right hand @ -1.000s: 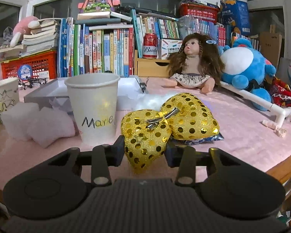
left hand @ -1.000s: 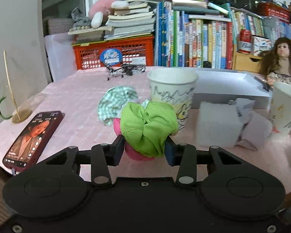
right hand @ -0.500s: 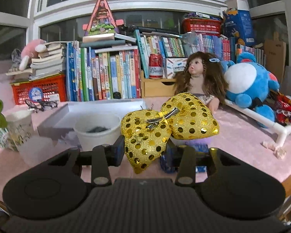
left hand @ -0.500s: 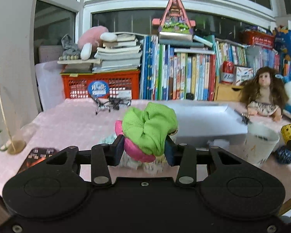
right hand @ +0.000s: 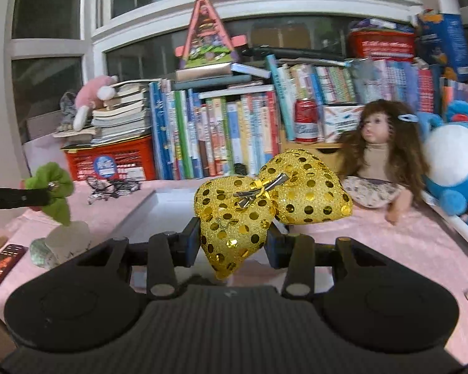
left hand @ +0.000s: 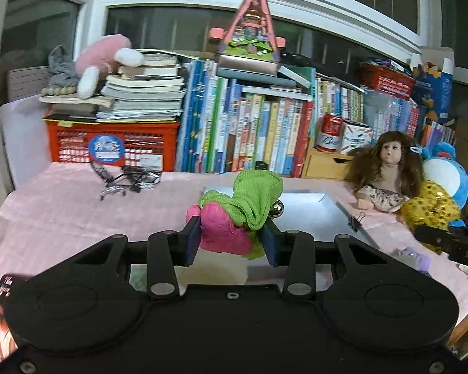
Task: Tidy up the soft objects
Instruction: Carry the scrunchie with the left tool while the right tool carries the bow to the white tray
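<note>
Both claws are loaded and up in the air. My right claw (right hand: 234, 243) is clamped on the gold bow (right hand: 265, 199), its lower lobe squeezed between the pads and the other lobe spilling out to the right. My left claw (left hand: 232, 241) is pinched tight on the scrunchies (left hand: 240, 215), green bunched over pink, with a small silver bell at the side.

Below and ahead lies the tray (left hand: 327, 208), long, pale and shallow on the pink cloth (left hand: 62, 208). I judge it is where these go; its floor looks bare, so I'd say the picking is done and the dropping is not. Nothing soft sits in it yet.

Room looks good. The tray's near rim runs just under my left claw, and its left wall shows past my right one. The doll (right hand: 387, 162) sits close off the tray's right side, a binder clip (left hand: 355, 221) rests on that rim, and glasses (left hand: 124, 180) lie well to the left. My two claws are near each other, so I'd lower them one at a time.
</note>
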A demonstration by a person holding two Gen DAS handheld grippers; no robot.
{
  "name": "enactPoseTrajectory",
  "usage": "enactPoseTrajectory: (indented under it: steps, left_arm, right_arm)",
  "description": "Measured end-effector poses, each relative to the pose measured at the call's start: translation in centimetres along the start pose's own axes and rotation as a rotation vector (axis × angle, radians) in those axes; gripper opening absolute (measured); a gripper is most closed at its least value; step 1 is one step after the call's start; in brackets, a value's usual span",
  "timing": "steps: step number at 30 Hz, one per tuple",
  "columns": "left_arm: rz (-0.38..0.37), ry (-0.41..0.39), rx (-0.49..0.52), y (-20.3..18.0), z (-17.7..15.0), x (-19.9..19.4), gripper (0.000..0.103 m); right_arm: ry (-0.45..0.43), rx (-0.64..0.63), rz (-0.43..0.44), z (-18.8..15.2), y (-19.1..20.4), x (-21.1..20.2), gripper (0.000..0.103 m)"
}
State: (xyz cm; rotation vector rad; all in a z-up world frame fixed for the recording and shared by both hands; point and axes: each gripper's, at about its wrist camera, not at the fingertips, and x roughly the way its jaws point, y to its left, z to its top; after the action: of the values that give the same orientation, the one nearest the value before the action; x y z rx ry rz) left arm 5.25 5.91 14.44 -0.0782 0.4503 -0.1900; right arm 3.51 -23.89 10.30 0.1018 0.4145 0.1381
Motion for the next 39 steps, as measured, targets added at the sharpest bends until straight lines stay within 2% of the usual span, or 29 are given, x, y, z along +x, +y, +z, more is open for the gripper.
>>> enactPoseTrajectory:
  steps: [6, 14, 19, 24, 27, 32, 39]
  left_arm:
    - [-0.071, 0.063, -0.008, -1.6, 3.1, 3.8, 0.038]
    - [-0.156, 0.265, -0.090, -2.5, 6.0, 12.3, 0.038]
    - [-0.127, 0.389, -0.113, -3.0, 5.8, 17.9, 0.038]
    - [-0.106, 0.523, -0.099, -3.6, 5.3, 23.1, 0.038]
    - [-0.119, 0.578, -0.107, -3.9, 5.1, 25.2, 0.038]
    - [-0.114, 0.617, -0.110, -4.6, 4.5, 27.6, 0.039]
    - [-0.079, 0.636, -0.101, -5.2, 4.0, 29.7, 0.039]
  right_arm:
    - [0.107, 0.024, 0.081, 3.1, -0.5, 4.0, 0.046]
    - [0.278, 0.016, 0.161, 5.9, -0.5, 10.0, 0.047]
    - [0.391, -0.127, 0.275, 5.4, 0.3, 14.0, 0.049]
    - [0.510, -0.176, 0.283, 4.7, 0.2, 17.5, 0.049]
    - [0.560, -0.231, 0.290, 4.6, 0.1, 19.2, 0.050]
    - [0.586, -0.291, 0.301, 4.1, 0.4, 20.8, 0.052]
    - [0.612, -0.300, 0.321, 3.2, 0.6, 23.0, 0.055]
